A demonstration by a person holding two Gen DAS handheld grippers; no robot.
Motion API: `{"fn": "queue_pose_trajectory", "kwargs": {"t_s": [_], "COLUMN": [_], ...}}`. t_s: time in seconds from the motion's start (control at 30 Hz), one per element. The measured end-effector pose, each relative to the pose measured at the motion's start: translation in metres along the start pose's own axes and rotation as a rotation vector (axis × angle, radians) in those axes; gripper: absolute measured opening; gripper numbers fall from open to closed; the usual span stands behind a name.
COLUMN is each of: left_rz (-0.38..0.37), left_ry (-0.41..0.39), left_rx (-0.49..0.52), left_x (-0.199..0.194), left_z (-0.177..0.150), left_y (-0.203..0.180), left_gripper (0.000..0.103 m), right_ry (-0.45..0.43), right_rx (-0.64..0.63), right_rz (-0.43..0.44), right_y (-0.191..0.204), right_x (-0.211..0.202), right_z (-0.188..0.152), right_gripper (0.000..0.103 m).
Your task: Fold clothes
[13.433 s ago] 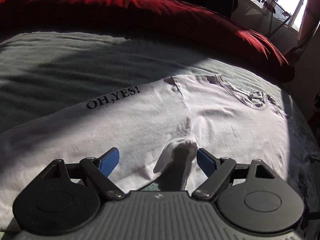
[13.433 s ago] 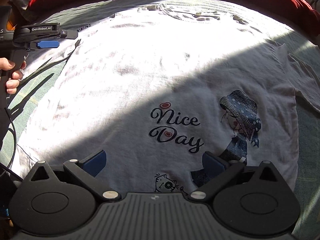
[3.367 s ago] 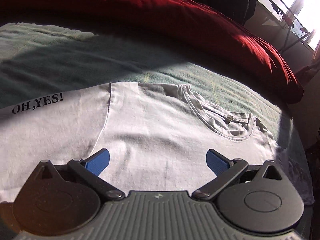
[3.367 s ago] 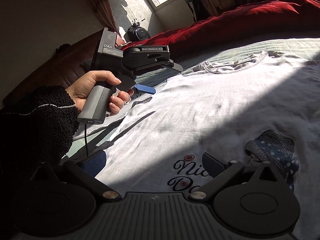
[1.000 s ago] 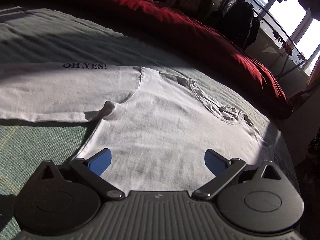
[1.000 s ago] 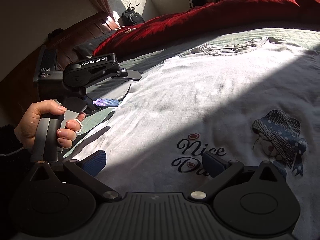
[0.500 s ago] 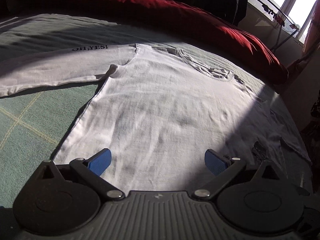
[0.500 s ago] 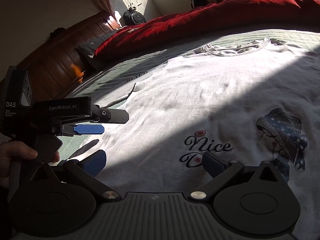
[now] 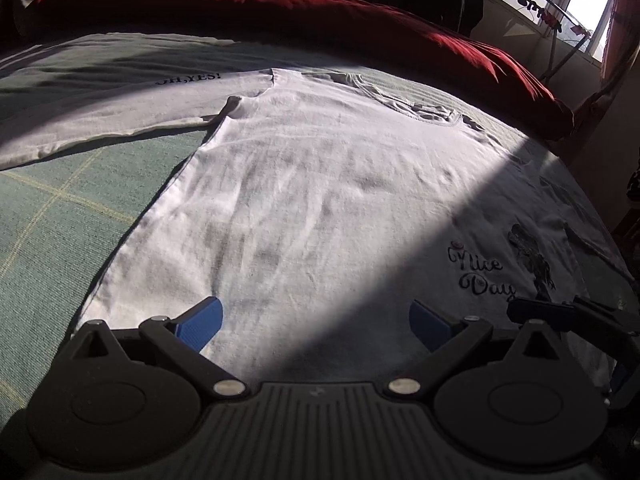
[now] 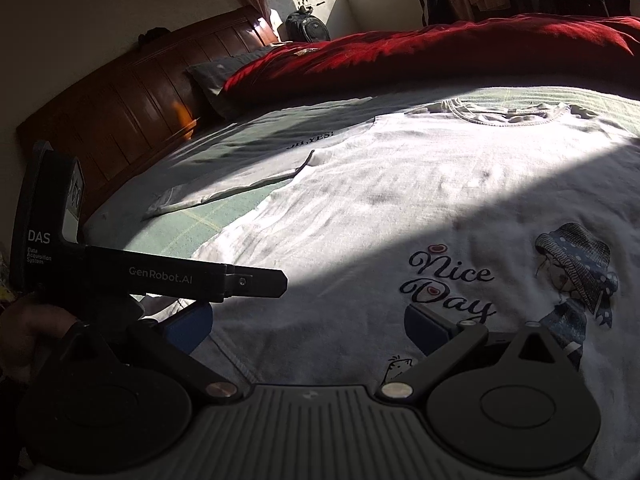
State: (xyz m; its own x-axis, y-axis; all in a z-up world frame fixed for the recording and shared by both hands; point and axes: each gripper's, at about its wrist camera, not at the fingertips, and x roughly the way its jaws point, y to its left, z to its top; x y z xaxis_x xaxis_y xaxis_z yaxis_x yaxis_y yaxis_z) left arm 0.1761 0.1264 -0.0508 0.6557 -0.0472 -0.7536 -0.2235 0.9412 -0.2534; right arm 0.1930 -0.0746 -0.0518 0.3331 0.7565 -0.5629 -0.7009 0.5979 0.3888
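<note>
black tongs [image 9: 316,322] with blue ribbed pads [image 9: 202,322], silver pivot screws, white "genrobot.ai" and "das" lettering.

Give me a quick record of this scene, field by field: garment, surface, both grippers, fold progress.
garment: white T-shirt, spread flat, print side up
print: "Nice Day"
sleeve: "OH,YES!" sleeve laid out sideways
surface: green bedspread
left gripper: jaws open, empty
right gripper: jaws open, empty
fold progress: none visible

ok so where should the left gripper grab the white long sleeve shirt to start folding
Probably the bottom hem corner of the white shirt on its left side, near the left gripper. The shirt lies flat on the green blanket, so slide one finger under that free edge, coming in low from the left.
</note>
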Motion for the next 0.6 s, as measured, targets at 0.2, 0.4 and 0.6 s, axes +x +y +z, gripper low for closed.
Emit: {"fn": "queue_pose_trajectory", "kwargs": {"t_s": [0.2, 0.4, 0.6], "left_rz": [-0.025, -0.133, -0.112], "left_ry": [-0.003, -0.050, -0.019], "left_rx": [-0.066, -0.233, -0.258], "left_x": [-0.012, -0.015, -0.007], "left_z": [-0.001, 0.022, 0.004], "left_y": [0.014, 0.042, 0.051], "left_gripper": [0.099, 0.099, 0.099], "right_ry": [0.015, -0.009, 0.021], "right_rx": [-0.017, 0.010, 0.022], "right_rz": [0.005, 0.008, 0.005], "right_y": [0.001, -0.005, -0.006], "right_x": [-0.001, -0.004, 0.011], "right_z": [0.000, 0.004, 0.005], "right_gripper": [0.103, 0.103, 0.103]}}
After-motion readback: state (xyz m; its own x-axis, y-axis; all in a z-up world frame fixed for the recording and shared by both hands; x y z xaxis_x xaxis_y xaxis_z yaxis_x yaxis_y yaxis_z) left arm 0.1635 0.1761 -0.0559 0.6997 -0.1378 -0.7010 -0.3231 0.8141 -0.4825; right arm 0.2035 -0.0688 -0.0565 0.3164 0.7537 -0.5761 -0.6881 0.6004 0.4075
